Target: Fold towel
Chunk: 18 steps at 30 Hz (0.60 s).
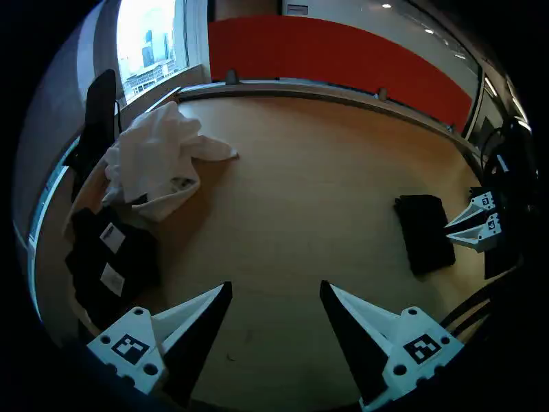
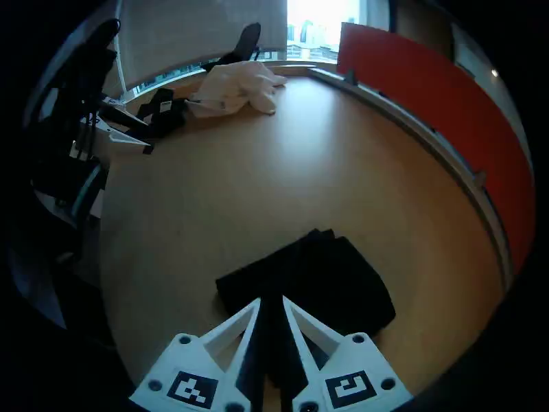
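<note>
Towel lies folded beneath the nearly closed right hand-held gripper; left hand-held gripper hovers open.

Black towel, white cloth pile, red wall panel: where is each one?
black towel [image 2: 322, 281]: right gripper view, middle of its folded top.
white cloth pile [image 1: 154, 154]: left gripper view, centre of the heap.
red wall panel [image 1: 329, 55]: left gripper view, middle of its face.

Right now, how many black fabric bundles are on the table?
2: a folded black towel by the right gripper, and a black heap beside the white cloths; that heap may hide more.
</note>
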Available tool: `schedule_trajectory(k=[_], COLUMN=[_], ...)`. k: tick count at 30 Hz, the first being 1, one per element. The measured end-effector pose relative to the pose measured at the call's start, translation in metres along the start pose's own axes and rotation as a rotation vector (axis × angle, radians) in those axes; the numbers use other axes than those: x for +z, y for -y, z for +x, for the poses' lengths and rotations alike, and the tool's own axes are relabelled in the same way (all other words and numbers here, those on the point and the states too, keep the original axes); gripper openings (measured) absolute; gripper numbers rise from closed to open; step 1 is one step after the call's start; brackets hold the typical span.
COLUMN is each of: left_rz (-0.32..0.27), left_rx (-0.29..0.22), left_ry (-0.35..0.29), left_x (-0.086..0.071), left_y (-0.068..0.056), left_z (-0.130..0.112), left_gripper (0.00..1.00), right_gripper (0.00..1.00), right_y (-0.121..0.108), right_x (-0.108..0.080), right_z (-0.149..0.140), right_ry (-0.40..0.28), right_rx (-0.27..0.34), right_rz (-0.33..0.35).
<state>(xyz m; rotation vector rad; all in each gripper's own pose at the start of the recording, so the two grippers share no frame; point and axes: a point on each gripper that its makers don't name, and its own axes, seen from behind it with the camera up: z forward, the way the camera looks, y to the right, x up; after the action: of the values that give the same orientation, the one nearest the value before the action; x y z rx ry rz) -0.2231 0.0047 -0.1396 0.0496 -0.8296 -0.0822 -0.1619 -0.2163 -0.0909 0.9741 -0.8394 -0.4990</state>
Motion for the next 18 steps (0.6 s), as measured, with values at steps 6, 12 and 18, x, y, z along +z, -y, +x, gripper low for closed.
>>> schedule_trajectory(k=[6,12,18], left_rz=[0.0,-0.005,-0.005], left_rx=[0.001,-0.003,-0.002], left_ry=[-0.001,-0.002,-0.004], left_x=[-0.001,-0.002,-0.002], left_y=[0.001,-0.001,-0.002], left_z=[0.001,0.001,0.001], left_gripper=[0.95,0.95,0.95], right_gripper=[0.59,0.68,0.69], right_y=[0.001,0.003,0.002], right_x=[-0.002,-0.003,-0.005], right_z=[-0.005,-0.011,-0.017], right_ry=[0.011,0.015,0.016], right_rx=[0.007,0.024,0.039], right_rz=[-0.002,-0.004,-0.016])
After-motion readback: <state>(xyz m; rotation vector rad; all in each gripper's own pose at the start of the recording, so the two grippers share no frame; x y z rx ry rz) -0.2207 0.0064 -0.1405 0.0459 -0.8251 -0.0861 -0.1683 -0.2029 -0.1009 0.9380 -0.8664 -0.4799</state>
